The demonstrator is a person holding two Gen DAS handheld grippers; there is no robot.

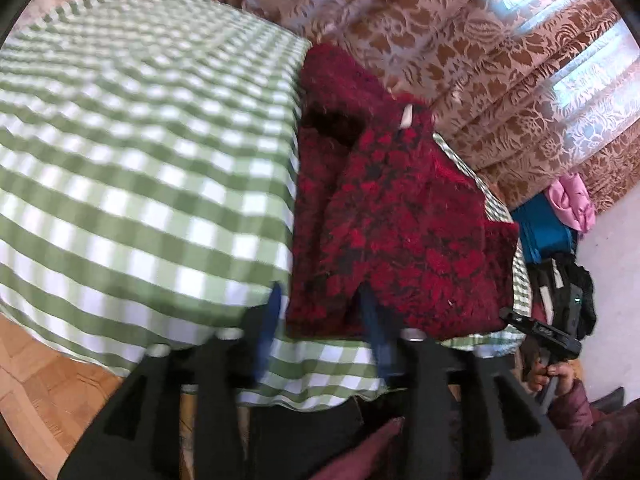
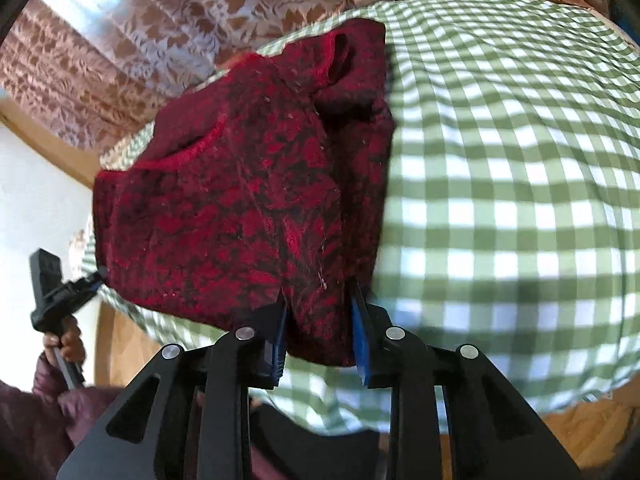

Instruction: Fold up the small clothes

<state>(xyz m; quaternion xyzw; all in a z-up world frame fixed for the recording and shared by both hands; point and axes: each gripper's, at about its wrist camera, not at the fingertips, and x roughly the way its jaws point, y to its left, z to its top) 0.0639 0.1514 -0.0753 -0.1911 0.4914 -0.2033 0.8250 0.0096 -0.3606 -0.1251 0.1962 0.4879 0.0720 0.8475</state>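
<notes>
Red knit garment [image 1: 400,216] is lifted off the checked tablecloth [image 1: 120,160], its near hem clamped by left gripper [image 1: 320,312] and right gripper [image 2: 318,320]. Fabric could slip from the shallow pinches, so the fold would collapse.

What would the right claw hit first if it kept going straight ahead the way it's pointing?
The red sweater. Its near hem already sits between the right claw's blue fingers, on the green checked tablecloth.
</notes>
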